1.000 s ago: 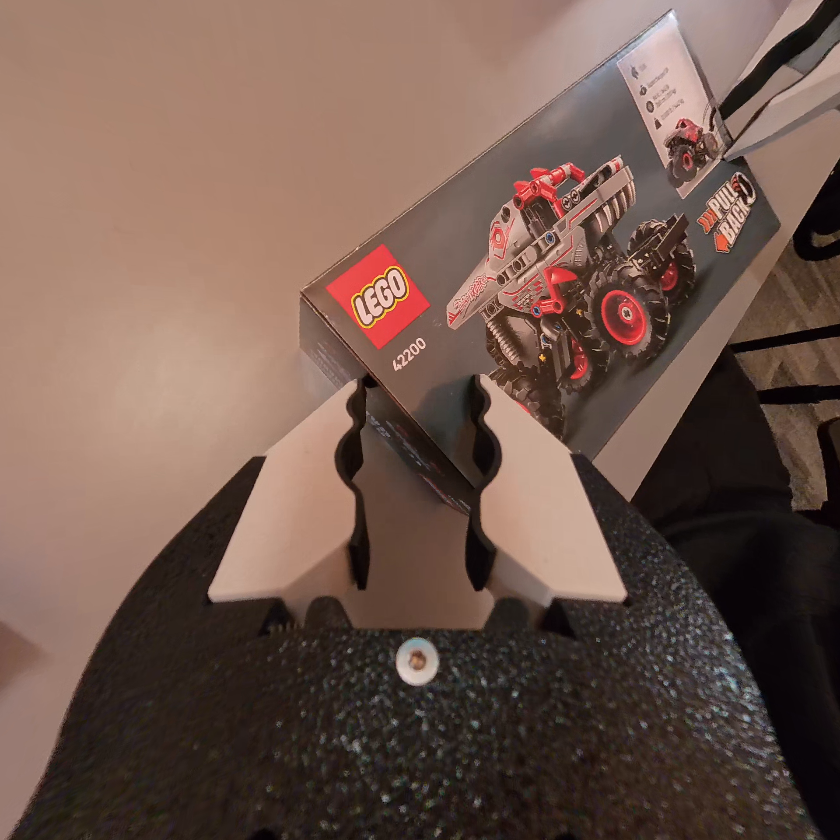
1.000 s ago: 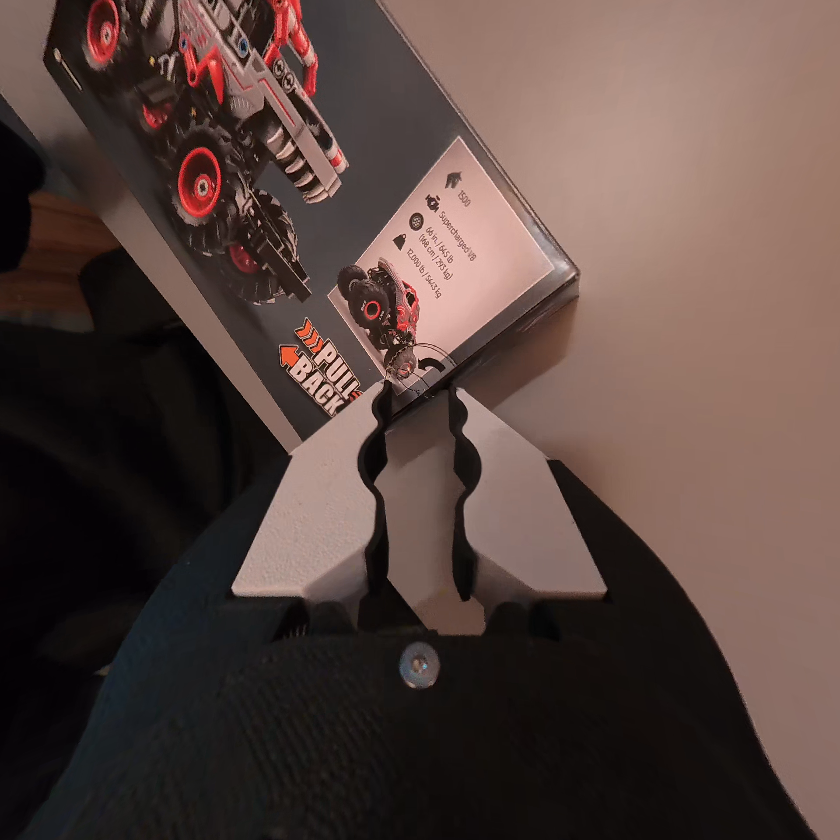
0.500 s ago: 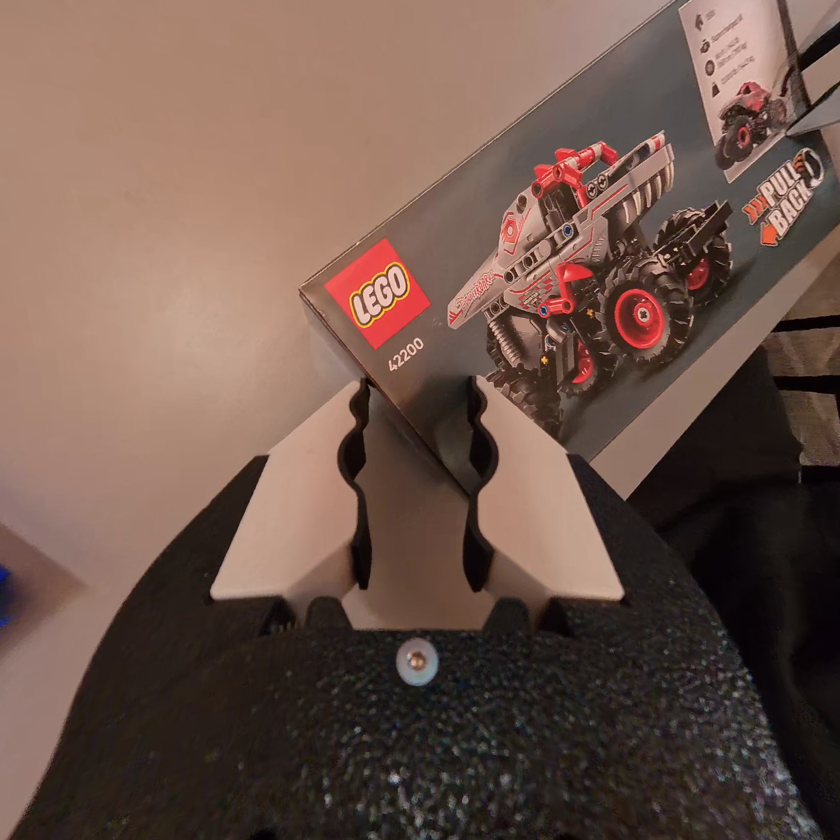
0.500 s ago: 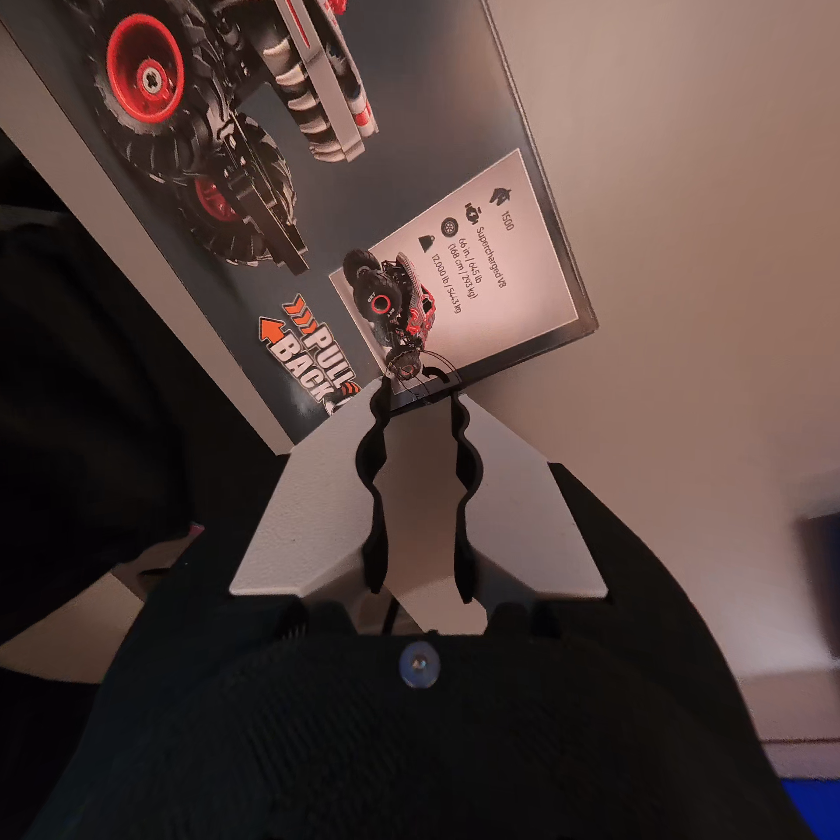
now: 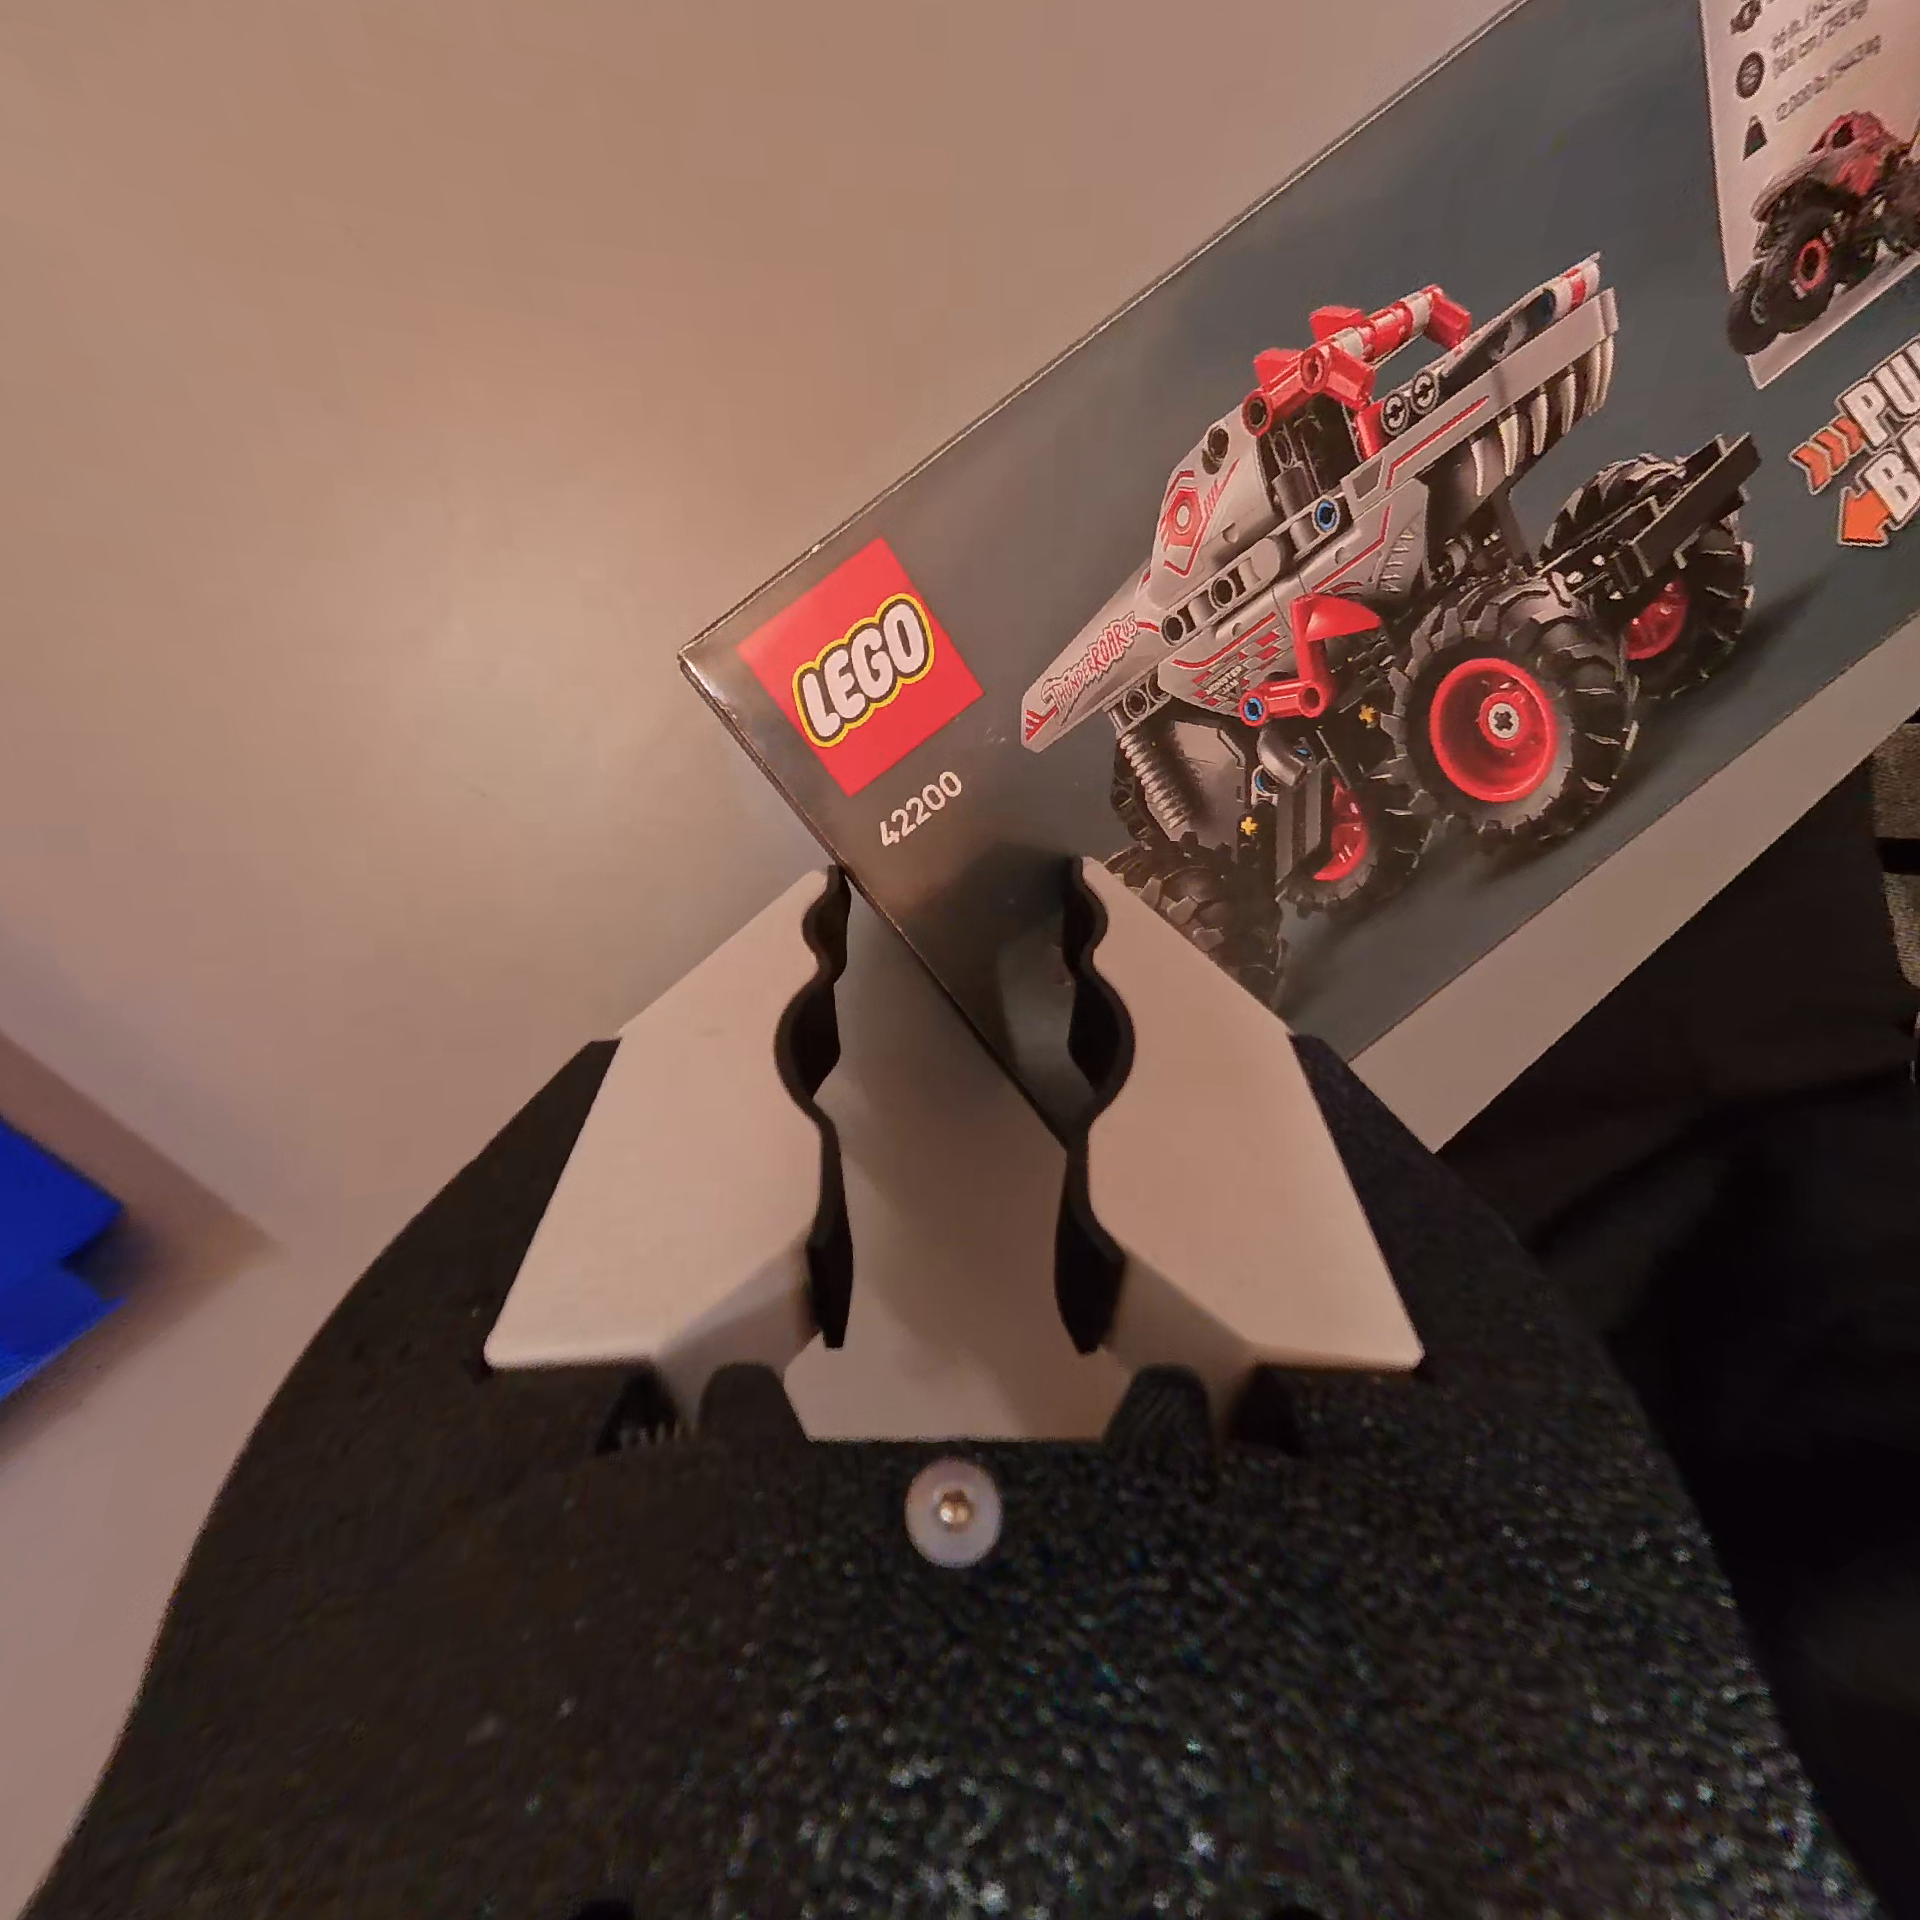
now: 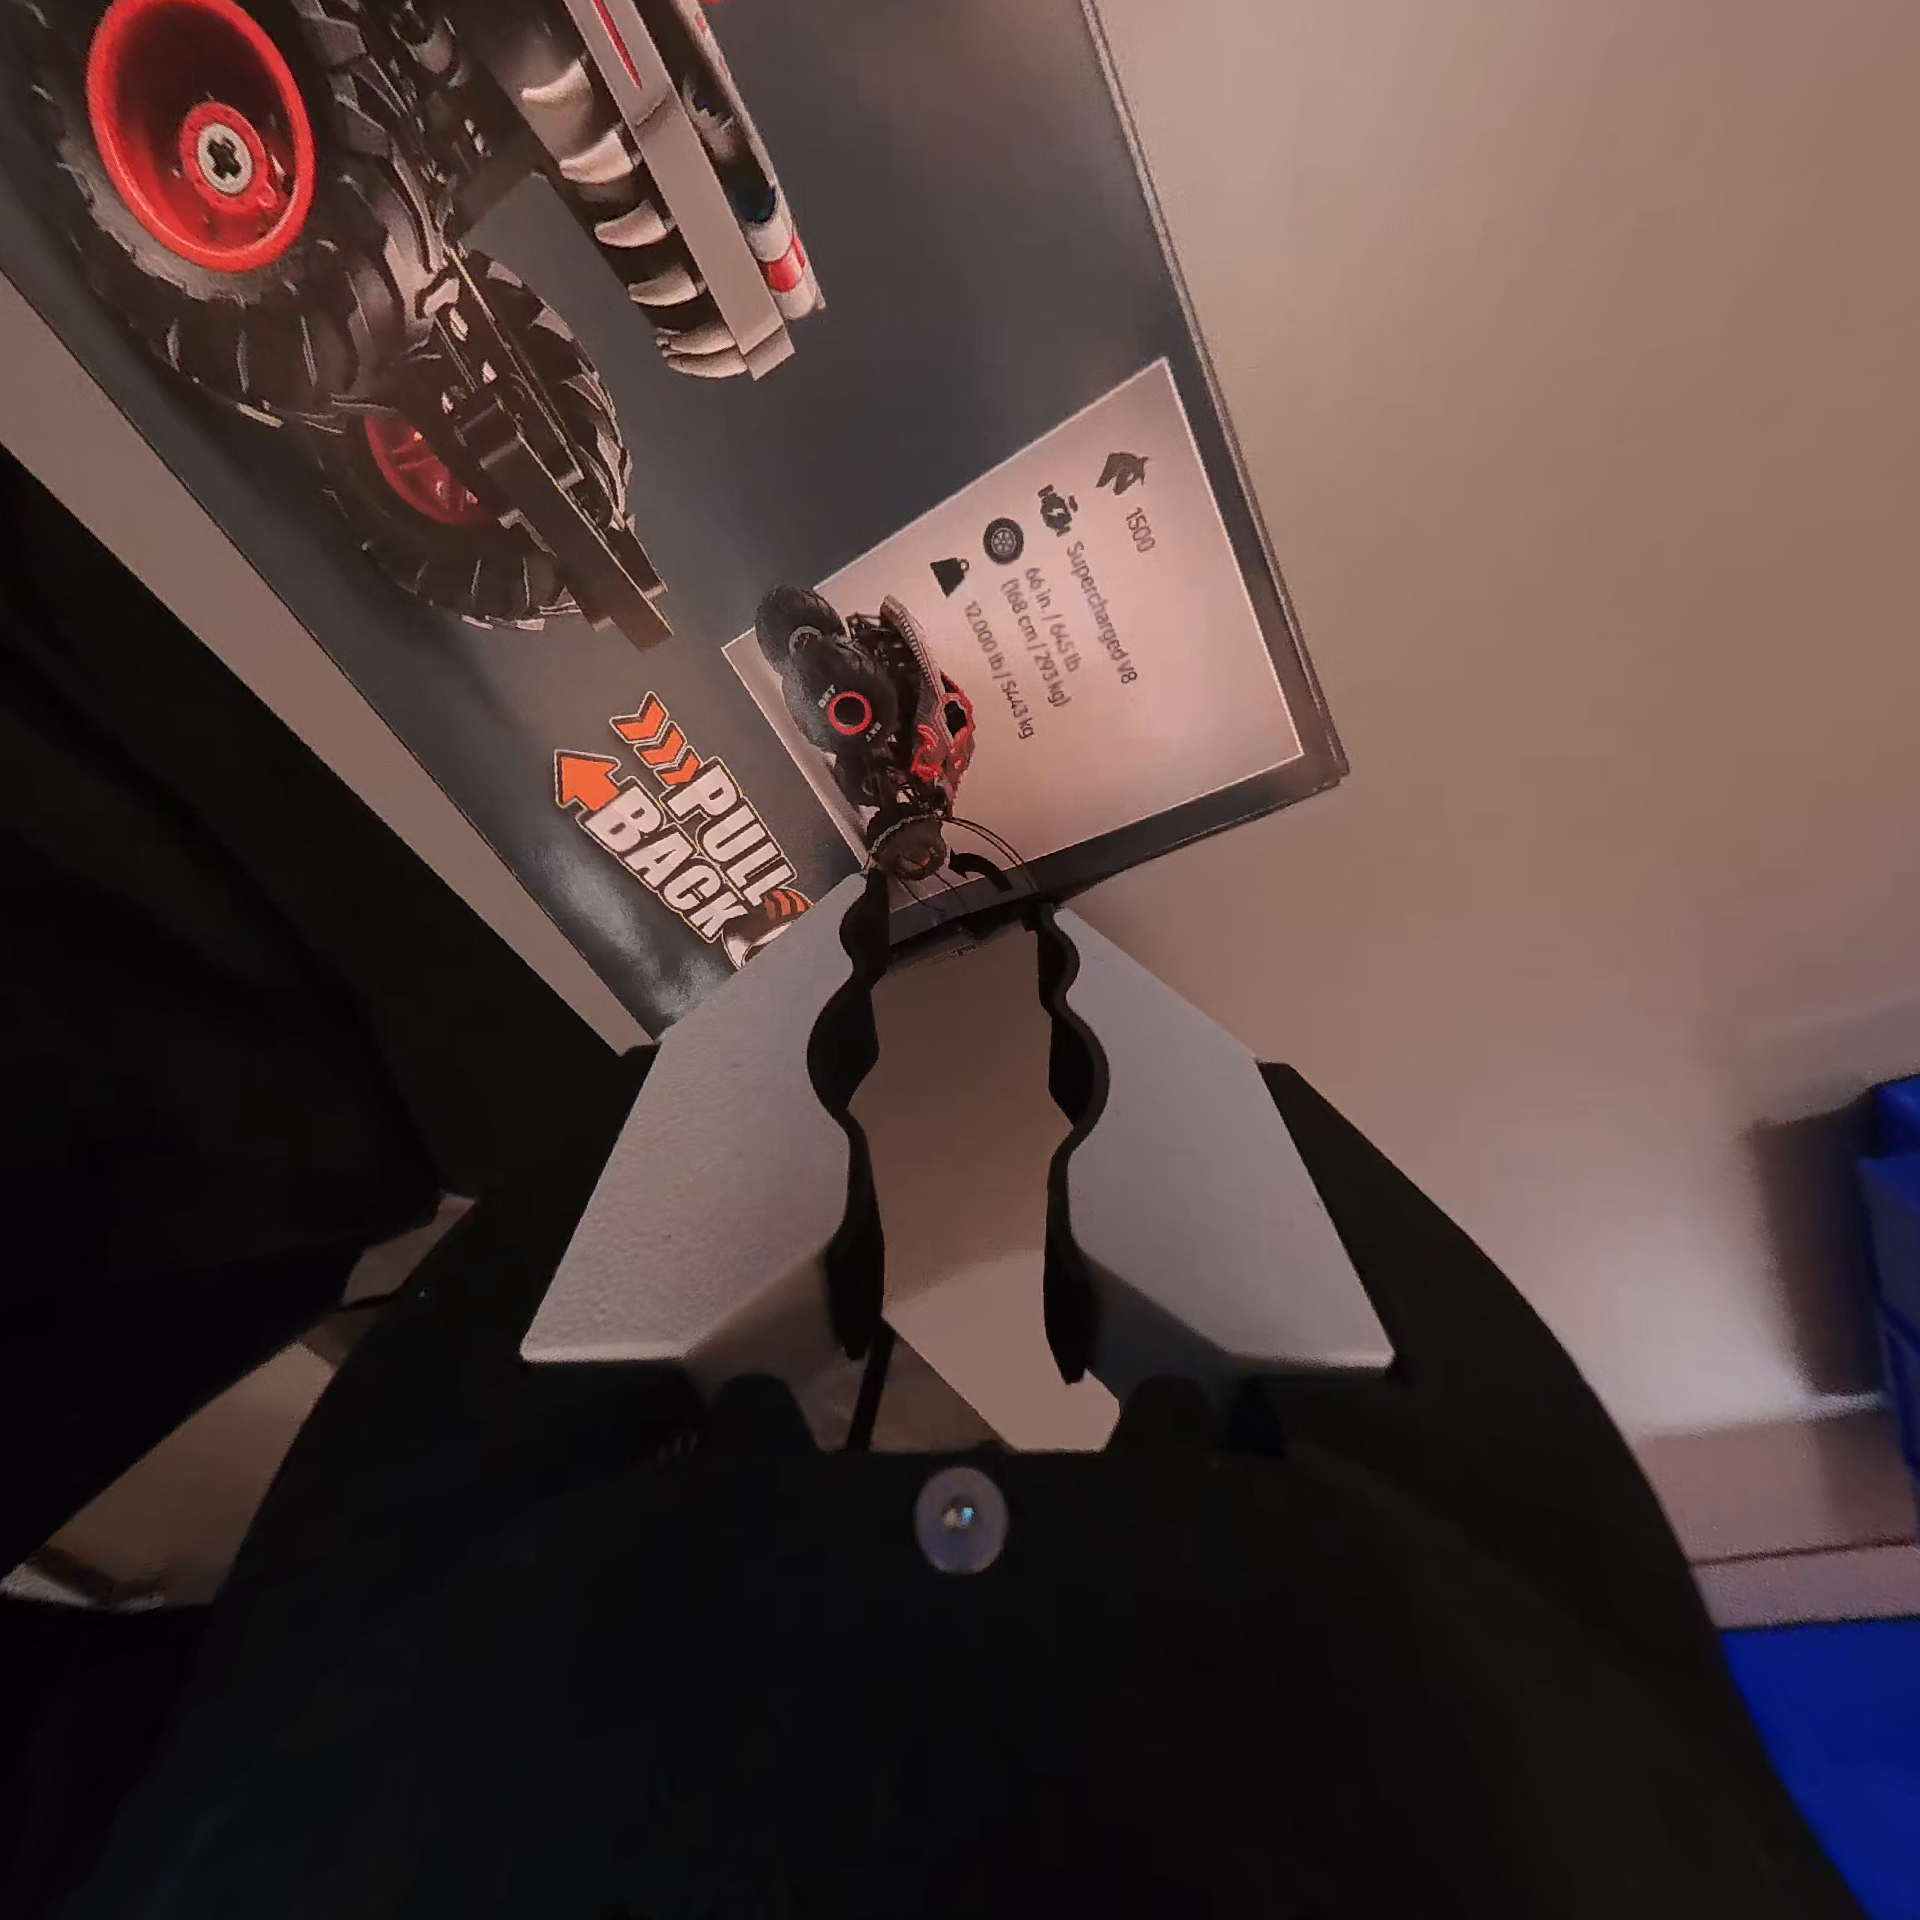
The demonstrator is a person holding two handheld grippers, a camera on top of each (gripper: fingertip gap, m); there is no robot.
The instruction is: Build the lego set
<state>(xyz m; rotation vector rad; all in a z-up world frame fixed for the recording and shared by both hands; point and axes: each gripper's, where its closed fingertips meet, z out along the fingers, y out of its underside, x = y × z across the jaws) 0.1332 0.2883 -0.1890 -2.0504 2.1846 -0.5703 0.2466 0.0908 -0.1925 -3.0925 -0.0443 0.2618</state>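
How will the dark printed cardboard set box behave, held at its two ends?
The dark printed cardboard set box looks stiff: its edges stay straight. Its glossy face may slip in the left gripper. The right gripper holds only an edge, so it may pivot.

You are looking at the lego box (image 5: 1351, 665), a flat dark grey-blue carton still closed, its face showing a grey and red big-wheeled truck, a red logo square at the left end and a pale panel (image 6: 1049, 644) at the right. It is tilting up off the pale table (image 5: 416, 468).
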